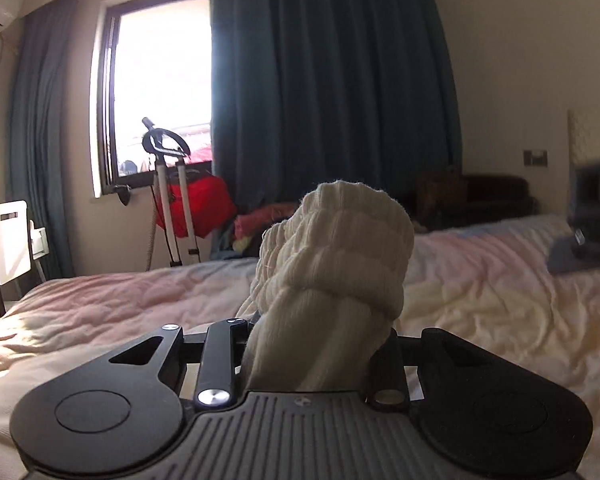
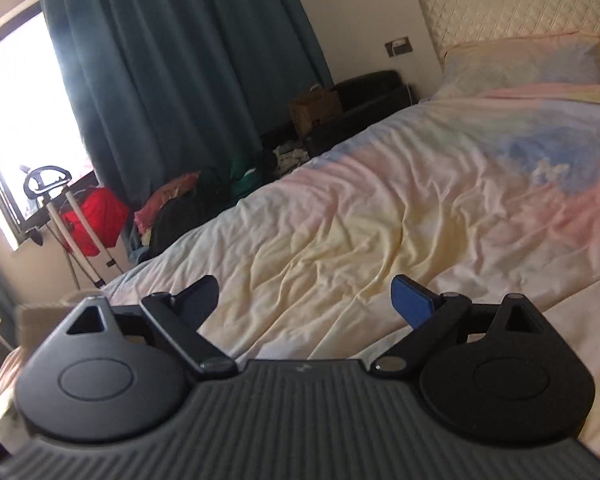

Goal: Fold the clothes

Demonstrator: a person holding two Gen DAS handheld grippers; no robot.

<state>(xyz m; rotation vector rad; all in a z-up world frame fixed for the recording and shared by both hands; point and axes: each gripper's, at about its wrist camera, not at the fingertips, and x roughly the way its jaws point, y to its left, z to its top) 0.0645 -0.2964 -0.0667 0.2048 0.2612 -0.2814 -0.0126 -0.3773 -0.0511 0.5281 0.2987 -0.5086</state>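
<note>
Left wrist view: left gripper (image 1: pixel 320 344) jaws clamped on a cream ribbed knit (image 1: pixel 336 264), bunched and rolled into a thick wad that sticks up out of the jaws and hides the fingertips. Knit is held up off the bed (image 1: pixel 100 312), not touching it. Bed cover is pastel pink-yellow, wrinkled, sunlit at left. Dark blurred shape at right edge is the right gripper's body (image 1: pixel 592 216), over the bed's far side.

Right wrist view: right gripper (image 2: pixel 306 300) jaws spread wide, nothing between them; blue pad (image 2: pixel 414 300) shows on the right finger, left finger (image 2: pixel 196 296) dark. Gripper hovers over the bed cover, pointing across it toward the pillow (image 2: pixel 528 64) and quilted headboard (image 2: pixel 520 4). Blurred tan patch at lower left edge, cannot tell what it is.

Beyond the bed: teal curtain (image 2: pixel 172 60), bright window (image 1: pixel 160 80), stand with white legs (image 1: pixel 172 216) under the window, red item (image 1: pixel 204 208) beside it. Heap of mixed clothes (image 2: pixel 188 204) on the floor along the bed's far edge. Dark sofa (image 2: pixel 364 96) with a brown bag (image 2: pixel 316 112) near the headboard. AC unit (image 1: pixel 0 6) top left, white chair (image 1: pixel 8 244) at left edge.
</note>
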